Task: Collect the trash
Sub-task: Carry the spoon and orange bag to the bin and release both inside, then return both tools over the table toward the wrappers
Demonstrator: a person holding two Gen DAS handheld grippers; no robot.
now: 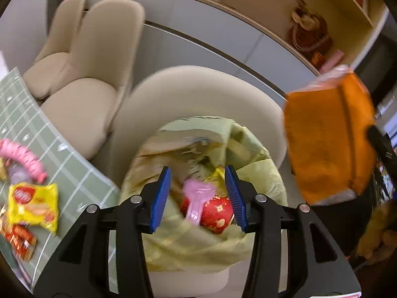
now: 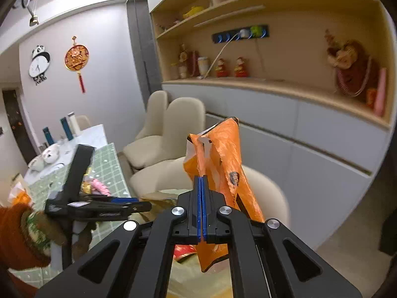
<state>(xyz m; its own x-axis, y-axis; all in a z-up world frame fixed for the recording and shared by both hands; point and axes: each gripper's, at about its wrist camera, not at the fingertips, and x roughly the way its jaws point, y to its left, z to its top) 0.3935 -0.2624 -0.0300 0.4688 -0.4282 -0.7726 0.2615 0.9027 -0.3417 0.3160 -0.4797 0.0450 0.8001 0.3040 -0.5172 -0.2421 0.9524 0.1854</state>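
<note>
A yellow-green trash bag lies open on a beige chair. In the left wrist view my left gripper hovers over the bag's mouth with its jaws open. Below the gap, a blurred pink wrapper and a red packet lie inside the bag, and neither blue pad touches them. My right gripper is shut on a crumpled orange plastic bag, which hangs above the bag's right side as the orange plastic bag. In the right wrist view the left gripper shows from the side.
A table with a green checked cloth stands left of the chair. On it lie a yellow snack packet, a pink item and a red packet. Two more beige chairs stand behind, along grey cabinets.
</note>
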